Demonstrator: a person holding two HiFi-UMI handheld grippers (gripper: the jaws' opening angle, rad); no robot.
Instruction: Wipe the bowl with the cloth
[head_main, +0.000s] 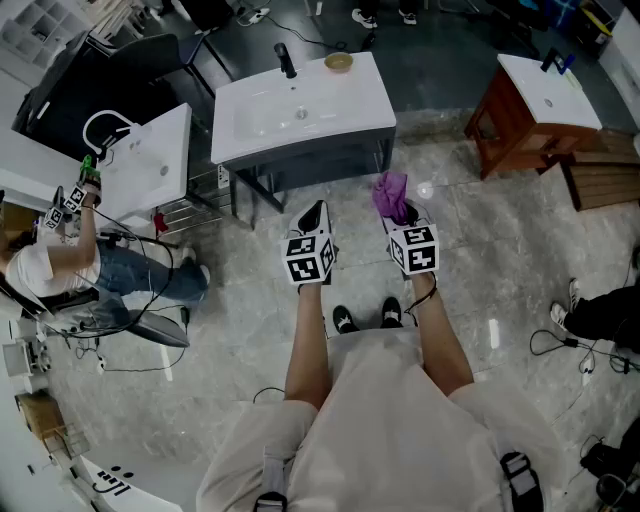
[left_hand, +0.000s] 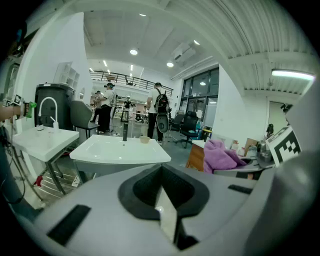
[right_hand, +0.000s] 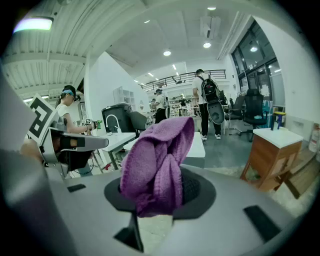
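A small tan bowl (head_main: 339, 62) stands at the back right of the white sink counter (head_main: 345, 100), beside the black faucet (head_main: 286, 60); the left gripper view shows this bowl (left_hand: 144, 139) far ahead. My right gripper (head_main: 400, 214) is shut on a bunched purple cloth (head_main: 390, 195), which sticks up out of its jaws. In the right gripper view the cloth (right_hand: 155, 160) hides the fingertips of that gripper (right_hand: 164, 187). My left gripper (head_main: 312, 213) hangs beside it, shut with nothing in it (left_hand: 162, 166). Both hang over the floor, short of the counter.
A second white sink (head_main: 150, 160) stands to the left, with a person (head_main: 60, 270) working at it. A wooden stand with a basin (head_main: 530, 100) and a wooden crate (head_main: 600, 180) are at the right. Cables (head_main: 560, 345) lie on the floor.
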